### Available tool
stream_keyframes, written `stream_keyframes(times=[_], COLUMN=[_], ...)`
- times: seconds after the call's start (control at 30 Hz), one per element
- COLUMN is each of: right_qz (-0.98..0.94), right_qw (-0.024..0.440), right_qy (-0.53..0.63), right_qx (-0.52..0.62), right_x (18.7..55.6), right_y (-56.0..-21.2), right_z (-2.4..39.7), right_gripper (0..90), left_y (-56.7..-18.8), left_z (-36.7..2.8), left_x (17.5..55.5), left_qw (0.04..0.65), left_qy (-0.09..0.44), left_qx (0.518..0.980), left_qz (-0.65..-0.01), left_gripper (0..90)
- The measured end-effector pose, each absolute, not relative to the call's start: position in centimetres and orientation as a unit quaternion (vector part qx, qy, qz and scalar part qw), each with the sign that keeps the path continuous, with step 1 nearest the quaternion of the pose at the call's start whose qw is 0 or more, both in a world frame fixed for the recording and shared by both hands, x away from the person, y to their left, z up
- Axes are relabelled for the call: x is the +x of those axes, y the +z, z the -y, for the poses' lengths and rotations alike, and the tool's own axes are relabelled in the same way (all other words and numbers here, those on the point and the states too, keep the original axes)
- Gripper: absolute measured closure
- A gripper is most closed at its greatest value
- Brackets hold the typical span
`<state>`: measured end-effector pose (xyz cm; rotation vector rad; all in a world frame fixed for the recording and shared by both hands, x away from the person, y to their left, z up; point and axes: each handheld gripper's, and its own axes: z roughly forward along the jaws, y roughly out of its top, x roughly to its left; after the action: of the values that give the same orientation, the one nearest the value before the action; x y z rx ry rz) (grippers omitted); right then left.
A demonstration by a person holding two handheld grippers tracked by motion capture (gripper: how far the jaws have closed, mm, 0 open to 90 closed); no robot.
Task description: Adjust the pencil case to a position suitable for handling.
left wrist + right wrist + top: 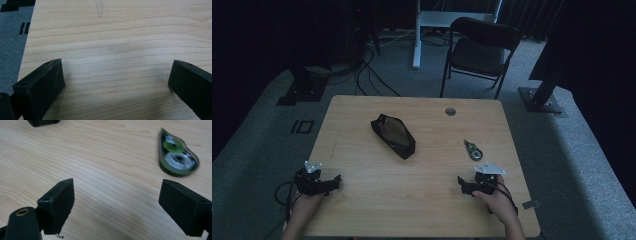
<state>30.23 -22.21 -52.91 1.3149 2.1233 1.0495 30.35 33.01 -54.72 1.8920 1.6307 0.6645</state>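
The right gripper (pixel 116 195) and left gripper (pixel 116 77) gape empty; the correction tape (pixel 176 155) is blurred, the pouch (pixel 42 122) cropped.

Bare table (pixel 422 185) lies between both grippers. Obstacles: black pouch (pixel 393 135) mid-table; correction tape dispenser (pixel 176 156) just ahead of the right gripper (pixel 117 203), toward its right jaw.

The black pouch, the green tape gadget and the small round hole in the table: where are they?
black pouch (pixel 393 135), high view, middle of its mesh top.
green tape gadget (pixel 177 155), right gripper view, its clear body.
round hole (pixel 450 111), high view, its centre.
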Motion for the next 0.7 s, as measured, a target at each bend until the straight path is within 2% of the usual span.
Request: stream_keyframes(times=[0.7], right_qz=[-0.786], right_qw=[0.200], right_qy=[0.403], right_qx=[0.423], right_x=[31.8], right_y=[-52.2], right_z=[17.1], right_gripper=[13.4], left_y=[-54.7], left_z=[-32.9], left_x=[30.3], left_qw=[0.279], left_qy=[0.244], left_qx=[0.711], left_qz=[-0.597], left_gripper=[0.5])
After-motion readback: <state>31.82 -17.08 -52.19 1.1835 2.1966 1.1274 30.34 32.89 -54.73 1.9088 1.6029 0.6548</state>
